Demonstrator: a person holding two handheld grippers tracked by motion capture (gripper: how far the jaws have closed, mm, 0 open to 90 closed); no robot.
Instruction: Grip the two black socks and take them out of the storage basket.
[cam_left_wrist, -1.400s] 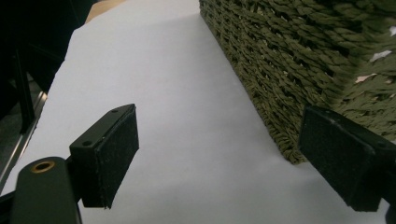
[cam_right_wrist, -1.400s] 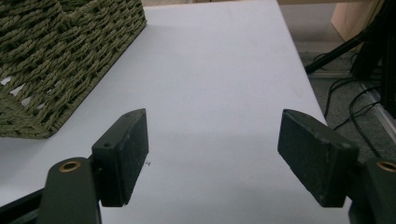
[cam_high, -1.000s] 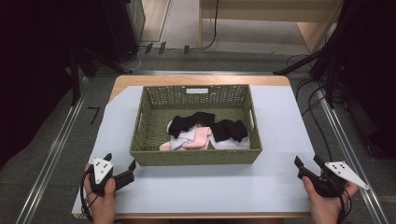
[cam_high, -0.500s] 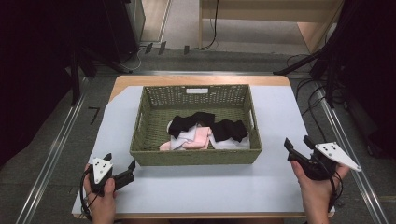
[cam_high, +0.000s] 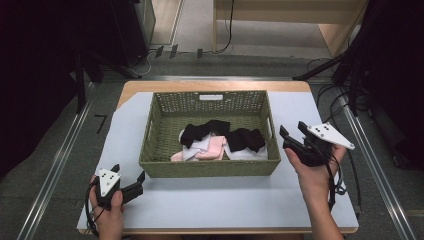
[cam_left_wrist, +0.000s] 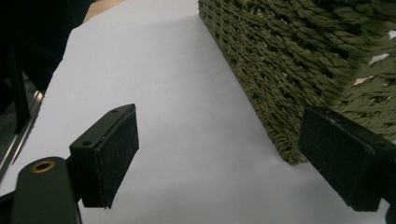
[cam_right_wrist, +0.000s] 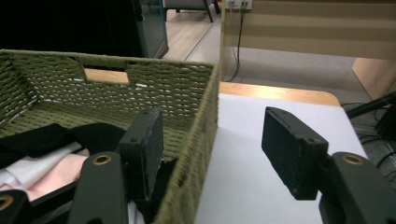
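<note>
Across the middle of the high view lies the wooden desk (cam_high: 210, 86) under a pale blue-white sheet (cam_high: 210, 200), and on it stands the large olive-green woven basket (cam_high: 210, 167). Inside the basket, toward its lower half in the frame, sits a loose heap of small garments: black pieces (cam_high: 205, 131), a white piece (cam_high: 196, 149) and a pale pink piece (cam_high: 215, 147), overlapping one another.

At the right of that frame the right tongs (cam_high: 290, 137) hang just beside the basket's right wall, jaws spread and holding nothing, aimed toward the heap. At the lower left the left tongs (cam_high: 141, 179) rest low over the sheet near the basket's front corner, jaws likewise wide apart and empty.

I judge this the approach step: the right tongs are closing on the basket to take a garment. The next move calls for lifting them over the rim, lowering onto the nearest black piece at the heap's right end, and pinching a single layer.

The right gripper view shows what the high view cannot: the rim (cam_right_wrist: 205, 126) passes between the jaws, one pad (cam_right_wrist: 145, 149) already on the inner side. The left gripper view shows the basket's weave (cam_left_wrist: 299, 70) close up and bare sheet between its pads.
</note>
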